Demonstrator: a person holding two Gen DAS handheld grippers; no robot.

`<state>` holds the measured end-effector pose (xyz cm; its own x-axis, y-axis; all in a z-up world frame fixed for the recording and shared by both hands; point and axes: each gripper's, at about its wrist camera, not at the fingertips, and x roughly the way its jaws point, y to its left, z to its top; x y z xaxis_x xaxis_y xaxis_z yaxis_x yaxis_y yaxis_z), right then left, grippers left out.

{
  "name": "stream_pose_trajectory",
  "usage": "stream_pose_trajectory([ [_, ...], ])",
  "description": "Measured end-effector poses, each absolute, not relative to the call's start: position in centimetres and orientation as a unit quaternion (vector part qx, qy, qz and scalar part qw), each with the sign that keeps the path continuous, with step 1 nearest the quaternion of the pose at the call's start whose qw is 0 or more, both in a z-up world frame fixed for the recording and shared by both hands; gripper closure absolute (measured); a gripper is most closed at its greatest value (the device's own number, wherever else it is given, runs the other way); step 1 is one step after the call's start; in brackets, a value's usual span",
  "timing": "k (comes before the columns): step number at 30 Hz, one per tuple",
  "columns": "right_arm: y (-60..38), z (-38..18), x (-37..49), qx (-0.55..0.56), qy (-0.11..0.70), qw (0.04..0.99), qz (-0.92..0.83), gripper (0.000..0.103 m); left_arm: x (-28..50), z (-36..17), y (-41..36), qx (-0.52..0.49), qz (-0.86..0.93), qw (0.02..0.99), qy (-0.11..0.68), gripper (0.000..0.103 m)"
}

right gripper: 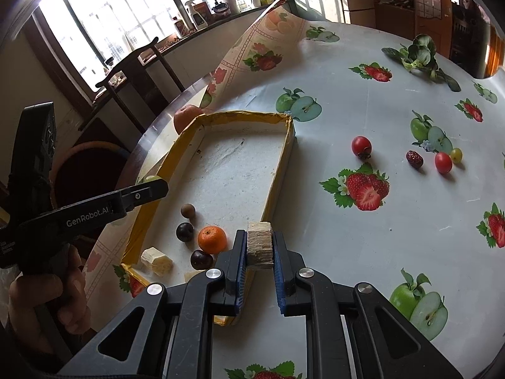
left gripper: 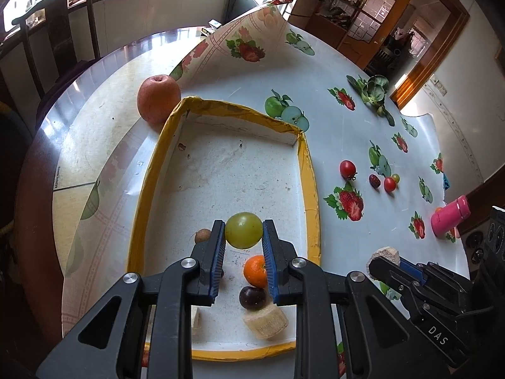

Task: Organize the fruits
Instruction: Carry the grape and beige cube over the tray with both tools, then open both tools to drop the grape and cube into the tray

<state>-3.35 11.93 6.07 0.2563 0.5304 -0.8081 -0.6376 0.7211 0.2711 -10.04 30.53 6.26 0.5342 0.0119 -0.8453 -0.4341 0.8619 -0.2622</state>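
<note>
Gripping a green grape (left gripper: 243, 230) in left fingers (left gripper: 217, 237), a pale sugarcane chunk (right gripper: 259, 245) in right fingers (right gripper: 240, 252).

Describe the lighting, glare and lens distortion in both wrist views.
Left wrist: fisheye bends the yellow-rimmed tray; window glare streaks the bare tabletop; corners vignette black. Right wrist: the windows blow out white; the tablecloth is evenly lit, shadows soft.

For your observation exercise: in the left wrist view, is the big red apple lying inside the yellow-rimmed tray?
No, the red apple sits on the table outside the yellow-rimmed tray, against its far left corner.
</note>
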Motion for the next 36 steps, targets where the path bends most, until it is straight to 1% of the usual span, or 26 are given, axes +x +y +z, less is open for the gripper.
stream_pose_trajectory([
  [10, 15.5, 5.1, -2.5, -0.058, 0.492, 0.777, 0.388, 0.088, -8.9, 5.0, 32.8, -0.234, 0.145, 0.838, 0.471, 0.082],
  [21, 21.1, 1.2, -1.6, -0.096, 0.511, 0.754, 0.402, 0.088, -6.9, 1.5, 33.8, -0.232, 0.156, 0.820, 0.499, 0.082],
  [29, 22.5, -1.1, -0.9, -0.109, 0.525, 0.744, 0.398, 0.088, -5.6, -0.3, 34.5, -0.227, 0.167, 0.811, 0.512, 0.082],
  [33, 23.0, -1.8, -0.8, -0.119, 0.530, 0.740, 0.398, 0.088, -5.3, -1.7, 34.4, -0.218, 0.170, 0.799, 0.534, 0.082],
  [36, 23.0, -2.3, -0.8, -0.120, 0.535, 0.736, 0.396, 0.083, -5.4, -2.1, 34.0, -0.212, 0.172, 0.796, 0.540, 0.081],
])
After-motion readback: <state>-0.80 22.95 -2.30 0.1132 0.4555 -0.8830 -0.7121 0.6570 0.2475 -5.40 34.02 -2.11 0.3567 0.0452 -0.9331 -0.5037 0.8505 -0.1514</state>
